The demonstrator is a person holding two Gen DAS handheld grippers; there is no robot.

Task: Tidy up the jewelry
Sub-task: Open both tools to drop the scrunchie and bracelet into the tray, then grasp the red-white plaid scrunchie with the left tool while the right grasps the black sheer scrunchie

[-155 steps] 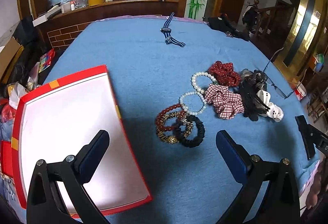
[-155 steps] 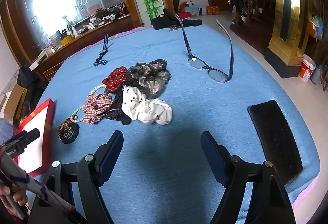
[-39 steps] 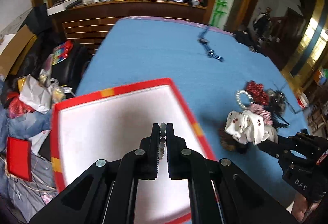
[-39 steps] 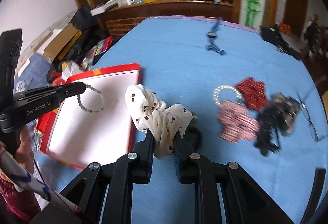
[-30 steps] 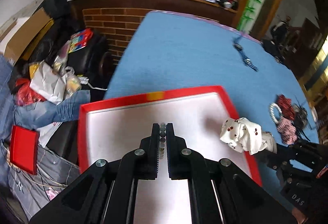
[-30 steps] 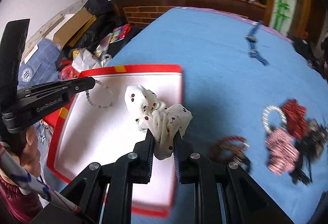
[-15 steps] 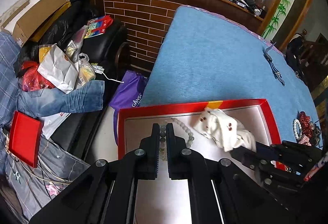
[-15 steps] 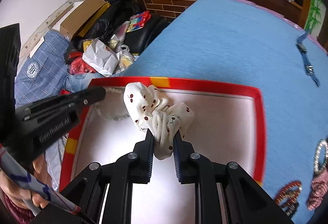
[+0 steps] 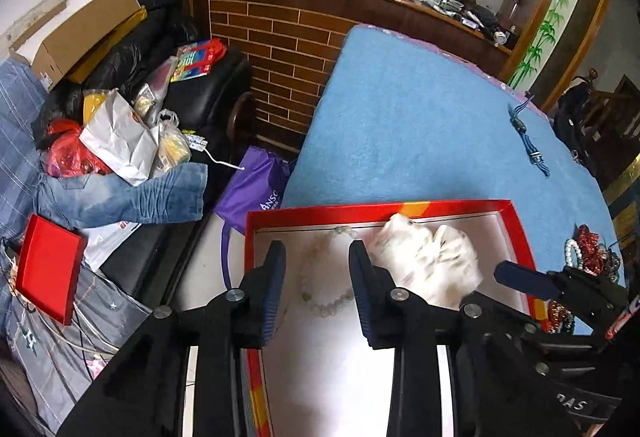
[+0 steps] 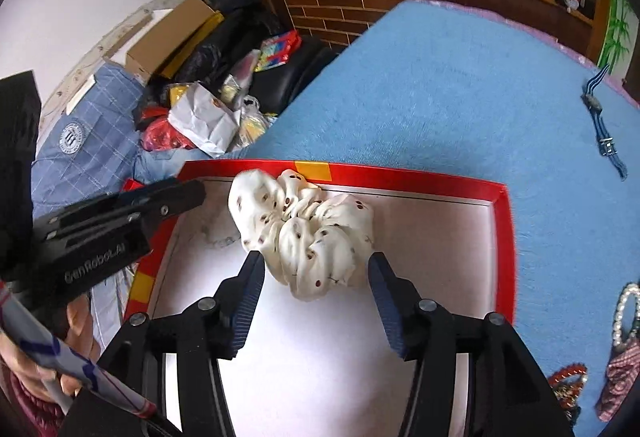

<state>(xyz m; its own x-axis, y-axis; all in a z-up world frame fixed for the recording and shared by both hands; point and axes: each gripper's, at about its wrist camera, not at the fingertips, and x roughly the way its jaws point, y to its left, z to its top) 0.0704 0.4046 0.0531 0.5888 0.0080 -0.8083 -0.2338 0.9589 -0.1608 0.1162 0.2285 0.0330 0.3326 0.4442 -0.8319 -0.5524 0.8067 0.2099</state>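
Observation:
A red-rimmed tray (image 9: 520,233) with a white floor sits at the near left edge of the blue table. My left gripper (image 9: 316,269) is open above a pale bead bracelet (image 9: 320,301) lying in the tray. My right gripper (image 10: 316,273) is open just behind a white dotted scrunchie (image 10: 304,233) that rests in the tray (image 10: 504,237). The scrunchie shows blurred in the left wrist view (image 9: 428,261). The bracelet is faint beside the left gripper in the right wrist view (image 10: 216,237).
More bracelets and scrunchies lie in a pile at the right (image 9: 588,249) (image 10: 616,369). A striped watch (image 10: 600,129) lies far on the blue table (image 10: 440,85). Bags, clothes and boxes clutter the floor left of the table (image 9: 120,141).
Both grippers have opened. The left one let go of the bead bracelet and the right one let go of the white scrunchie; both now lie in the tray.

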